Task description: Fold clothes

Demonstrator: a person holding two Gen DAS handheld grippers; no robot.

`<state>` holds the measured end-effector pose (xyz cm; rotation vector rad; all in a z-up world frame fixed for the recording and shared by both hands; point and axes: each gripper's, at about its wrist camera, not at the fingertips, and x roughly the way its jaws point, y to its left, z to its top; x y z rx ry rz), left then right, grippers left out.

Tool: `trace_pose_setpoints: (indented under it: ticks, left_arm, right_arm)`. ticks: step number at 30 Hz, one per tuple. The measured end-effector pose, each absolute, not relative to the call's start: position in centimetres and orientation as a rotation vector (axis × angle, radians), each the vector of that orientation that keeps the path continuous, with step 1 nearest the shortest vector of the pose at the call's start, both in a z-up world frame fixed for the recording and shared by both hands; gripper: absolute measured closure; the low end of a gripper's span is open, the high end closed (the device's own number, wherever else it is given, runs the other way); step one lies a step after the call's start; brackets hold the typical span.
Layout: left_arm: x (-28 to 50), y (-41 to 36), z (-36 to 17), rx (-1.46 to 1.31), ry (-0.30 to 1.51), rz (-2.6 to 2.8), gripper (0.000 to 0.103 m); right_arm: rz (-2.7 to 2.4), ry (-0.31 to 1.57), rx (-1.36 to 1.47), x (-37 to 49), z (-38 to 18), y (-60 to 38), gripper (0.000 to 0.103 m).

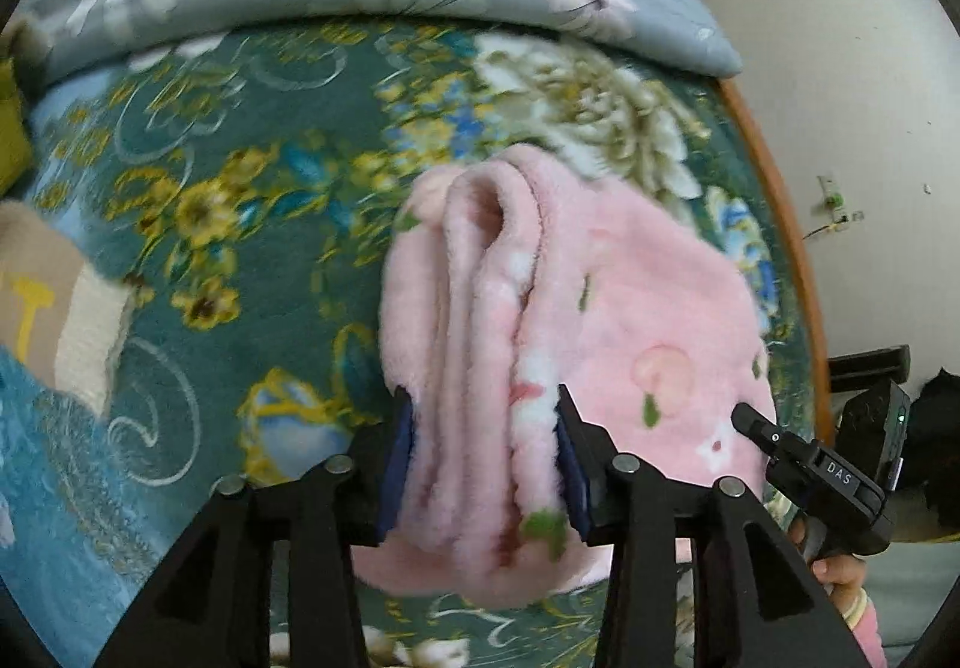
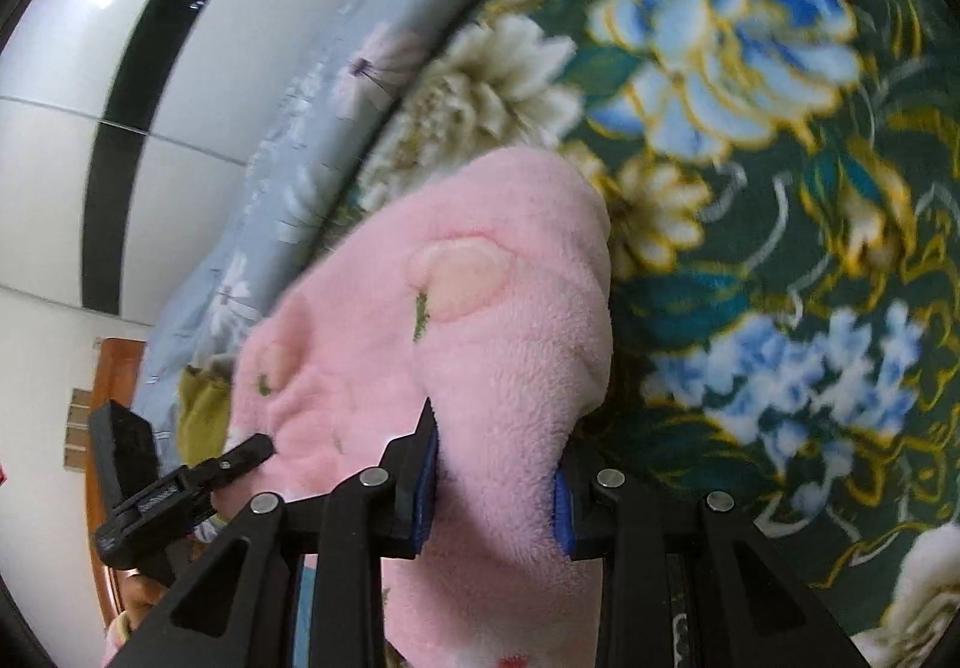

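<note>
Pink fleece garment (image 1: 558,344), bunched in thick folds, hangs just over the green floral blanket (image 1: 228,224) on the bed. Left gripper (image 1: 486,452) and right gripper (image 2: 495,470) each have jaws pinched onto a wad of it. Looks soft, light, floppy and grippy; I'd grab edges or corners, not the thick middle.

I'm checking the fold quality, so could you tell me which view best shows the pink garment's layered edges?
The left wrist view: the pink garment shows its stacked folds. The right wrist view shows only a smooth bunched surface.
</note>
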<state>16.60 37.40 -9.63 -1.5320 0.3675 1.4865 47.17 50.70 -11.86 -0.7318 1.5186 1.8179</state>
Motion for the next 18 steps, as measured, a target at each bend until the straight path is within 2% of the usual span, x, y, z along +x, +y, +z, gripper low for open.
trace_pose_setpoints:
  ticks: [2,4,9,12,18]
  left_arm:
    - [15.3,35.9,-10.3,-1.555,0.361,1.529,0.057]
    - [14.3,34.5,-10.6,-1.575,0.346,1.565,0.056]
    - [14.0,32.5,-7.7,-1.454,0.245,1.626,0.056]
    - [16.7,33.6,-6.4,-1.368,0.233,1.524,0.056]
    - [19.2,35.4,-9.3,-1.383,0.356,1.478,0.056]
  right_arm:
    - [1.801,1.508,-0.765,47.3,-12.4,50.6,0.065]
    - [1.792,1.482,-0.785,47.6,-11.8,50.7,0.055]
    - [1.852,1.206,-0.797,47.0,-6.6,52.0,0.052]
    - [1.918,1.158,-0.837,44.0,-5.7,53.4,0.051]
    - [1.919,1.073,-0.995,39.1,-8.6,54.7,0.050]
